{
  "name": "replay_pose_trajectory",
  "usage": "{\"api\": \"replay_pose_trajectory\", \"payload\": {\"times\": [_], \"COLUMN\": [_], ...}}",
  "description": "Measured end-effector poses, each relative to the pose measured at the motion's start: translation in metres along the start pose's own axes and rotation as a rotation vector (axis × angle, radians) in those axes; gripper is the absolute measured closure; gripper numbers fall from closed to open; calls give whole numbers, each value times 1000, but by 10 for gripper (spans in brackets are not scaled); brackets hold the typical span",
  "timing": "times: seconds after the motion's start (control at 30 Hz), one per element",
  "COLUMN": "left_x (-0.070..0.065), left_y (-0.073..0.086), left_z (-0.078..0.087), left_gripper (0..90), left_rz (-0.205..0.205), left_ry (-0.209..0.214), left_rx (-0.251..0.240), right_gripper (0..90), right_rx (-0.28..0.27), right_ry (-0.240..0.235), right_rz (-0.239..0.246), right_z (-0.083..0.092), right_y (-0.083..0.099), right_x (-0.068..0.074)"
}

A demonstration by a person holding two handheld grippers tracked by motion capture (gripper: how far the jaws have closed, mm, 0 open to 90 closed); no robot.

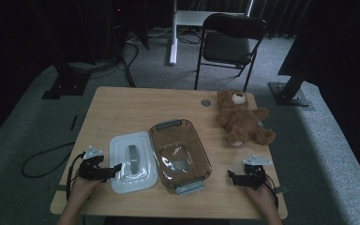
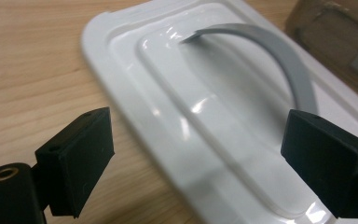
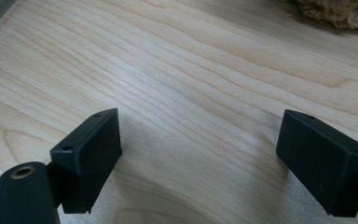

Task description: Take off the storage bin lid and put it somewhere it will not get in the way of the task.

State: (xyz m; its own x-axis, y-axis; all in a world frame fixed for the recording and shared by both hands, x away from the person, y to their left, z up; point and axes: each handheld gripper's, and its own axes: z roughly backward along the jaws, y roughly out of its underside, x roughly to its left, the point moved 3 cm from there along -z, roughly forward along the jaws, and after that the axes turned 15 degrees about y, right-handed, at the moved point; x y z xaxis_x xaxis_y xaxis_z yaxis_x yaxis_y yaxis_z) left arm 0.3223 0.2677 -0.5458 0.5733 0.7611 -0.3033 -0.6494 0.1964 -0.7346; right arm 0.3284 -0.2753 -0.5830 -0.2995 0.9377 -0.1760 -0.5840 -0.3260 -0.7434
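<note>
Your left claw [image 1: 114, 169] is released, jaws spread wide with nothing pressed between them, at the near-left edge of the white rectangular plastic lid with the grey arched handle [image 2: 214, 121], which lies flat on the light wooden tabletop [image 1: 122, 108] just left of the clear brown plastic tub [image 1: 180, 154]. Likely light, stiff and glossy-slick, so the flat rim would slip; take it by the grey handle [image 2: 279, 60] across its narrow width. Your right claw [image 3: 198, 154] is released too, empty over bare wood near-right, brown plush teddy bear [image 1: 241, 117] beyond it.
</note>
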Motion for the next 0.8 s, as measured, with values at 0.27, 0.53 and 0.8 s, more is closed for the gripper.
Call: {"api": "replay_pose_trajectory", "payload": {"times": [0.27, 0.53, 0.8], "left_x": [21, 38, 43], "left_y": [16, 24, 30], "left_z": [9, 15, 9], "left_gripper": [5, 5, 5], "left_rz": [89, 140, 129], "left_ry": [-159, -267, -308], "left_rx": [-3, -33, 24], "right_gripper": [130, 128, 129], "right_rx": [0, 0, 0], "right_ry": [0, -2, 1], "right_rz": [0, -1, -5], "right_z": [0, 0, 0], "right_y": [0, 0, 0], "right_x": [0, 0, 0]}}
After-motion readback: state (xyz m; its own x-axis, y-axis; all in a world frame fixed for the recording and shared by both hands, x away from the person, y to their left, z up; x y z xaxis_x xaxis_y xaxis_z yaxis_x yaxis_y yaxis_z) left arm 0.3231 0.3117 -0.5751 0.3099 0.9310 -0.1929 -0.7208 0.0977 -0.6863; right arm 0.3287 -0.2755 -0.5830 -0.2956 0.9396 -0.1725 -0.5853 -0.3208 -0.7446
